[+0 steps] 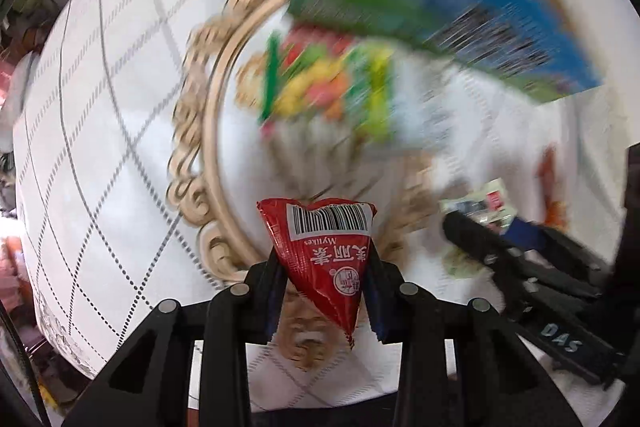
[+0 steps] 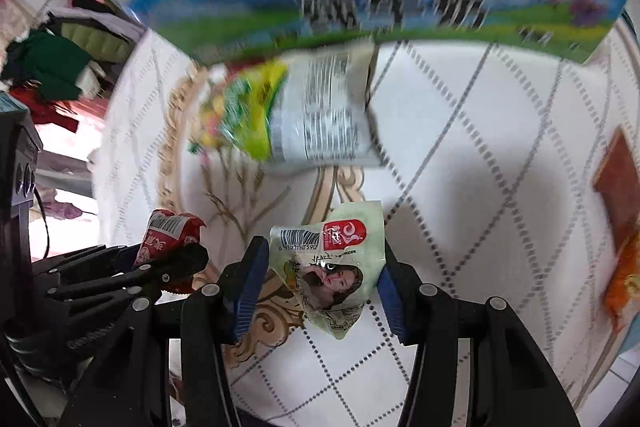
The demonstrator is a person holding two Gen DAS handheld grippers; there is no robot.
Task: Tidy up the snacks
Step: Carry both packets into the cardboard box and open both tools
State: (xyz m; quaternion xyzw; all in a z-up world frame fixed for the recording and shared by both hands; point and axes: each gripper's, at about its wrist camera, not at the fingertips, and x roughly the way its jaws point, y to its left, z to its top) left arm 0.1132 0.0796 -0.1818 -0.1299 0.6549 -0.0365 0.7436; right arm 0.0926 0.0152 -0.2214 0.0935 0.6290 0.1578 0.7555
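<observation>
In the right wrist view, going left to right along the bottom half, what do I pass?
Left gripper with the red triangular packet → right gripper's left blue-padded finger → pale green packet held between the fingers → right blue-padded finger → orange-brown packet on the quilted cloth at the far right.

Black fingers, blue pads, silver screws.
</observation>
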